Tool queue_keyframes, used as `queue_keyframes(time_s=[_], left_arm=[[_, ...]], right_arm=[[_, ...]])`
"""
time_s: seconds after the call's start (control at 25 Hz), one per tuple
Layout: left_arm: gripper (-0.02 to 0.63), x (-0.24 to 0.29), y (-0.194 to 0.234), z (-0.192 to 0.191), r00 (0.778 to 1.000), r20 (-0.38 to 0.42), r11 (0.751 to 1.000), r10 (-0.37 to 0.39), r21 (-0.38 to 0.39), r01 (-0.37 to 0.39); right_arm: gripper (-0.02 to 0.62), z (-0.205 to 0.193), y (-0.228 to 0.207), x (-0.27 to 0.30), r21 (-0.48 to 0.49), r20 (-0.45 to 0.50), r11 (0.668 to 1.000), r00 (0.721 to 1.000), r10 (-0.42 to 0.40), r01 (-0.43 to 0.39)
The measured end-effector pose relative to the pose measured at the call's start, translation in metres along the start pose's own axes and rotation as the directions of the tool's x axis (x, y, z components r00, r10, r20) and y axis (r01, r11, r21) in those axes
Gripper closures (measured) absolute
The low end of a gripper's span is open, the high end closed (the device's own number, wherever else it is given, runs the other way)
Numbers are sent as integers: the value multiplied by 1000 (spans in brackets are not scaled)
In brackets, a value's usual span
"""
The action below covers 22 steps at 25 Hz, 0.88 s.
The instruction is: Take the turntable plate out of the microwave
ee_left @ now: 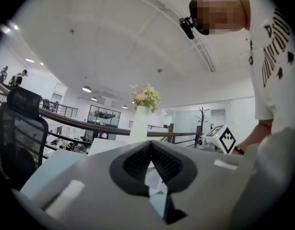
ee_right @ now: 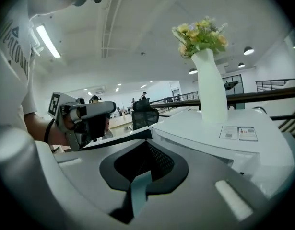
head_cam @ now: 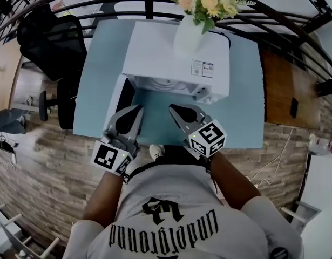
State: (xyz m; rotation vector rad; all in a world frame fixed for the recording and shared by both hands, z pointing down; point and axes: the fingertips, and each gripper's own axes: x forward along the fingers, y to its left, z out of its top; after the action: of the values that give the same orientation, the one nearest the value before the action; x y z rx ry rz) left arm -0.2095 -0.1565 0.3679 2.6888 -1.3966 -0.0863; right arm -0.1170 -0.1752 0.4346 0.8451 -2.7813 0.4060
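Turntable plate [head_cam: 167,83] sits inside microwave [head_cam: 171,53], door open to left. Left gripper [head_cam: 137,110] & right gripper [head_cam: 173,110] both shut, empty, near edge of surface [head_cam: 101,80]. Open jaws first, enter level, pinch rim, lift slightly before pulling out.

Nothing legible: stickers [head_cam: 202,68] on microwave [head_cam: 155,53] top too small; shirt [head_cam: 155,183] lettering upside down, unreadable.

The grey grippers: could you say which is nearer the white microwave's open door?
The left gripper, right beside the open white door; the right gripper sits farther right.
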Motion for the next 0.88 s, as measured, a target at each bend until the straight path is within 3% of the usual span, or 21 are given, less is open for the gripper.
queue_keyframes(time_s=[0.28,0.48,0.72,0.88], left_arm=[[555,23,12,-37,998,-50,999,28,-22,-29],[555,35,18,-64,997,-66,998,43,-31,-46],[555,53,35,-89,995,-75,996,66,-58,-71],[555,62,44,-99,994,-78,994,77,-67,-82]], right_arm=[[543,-48,-32,29,172,-62,985,998,24,-13],[510,-90,-54,50,341,-94,940,995,35,-1],[471,-132,-84,78,541,-110,841,994,29,35],[457,-157,-100,94,685,-105,726,994,11,64]])
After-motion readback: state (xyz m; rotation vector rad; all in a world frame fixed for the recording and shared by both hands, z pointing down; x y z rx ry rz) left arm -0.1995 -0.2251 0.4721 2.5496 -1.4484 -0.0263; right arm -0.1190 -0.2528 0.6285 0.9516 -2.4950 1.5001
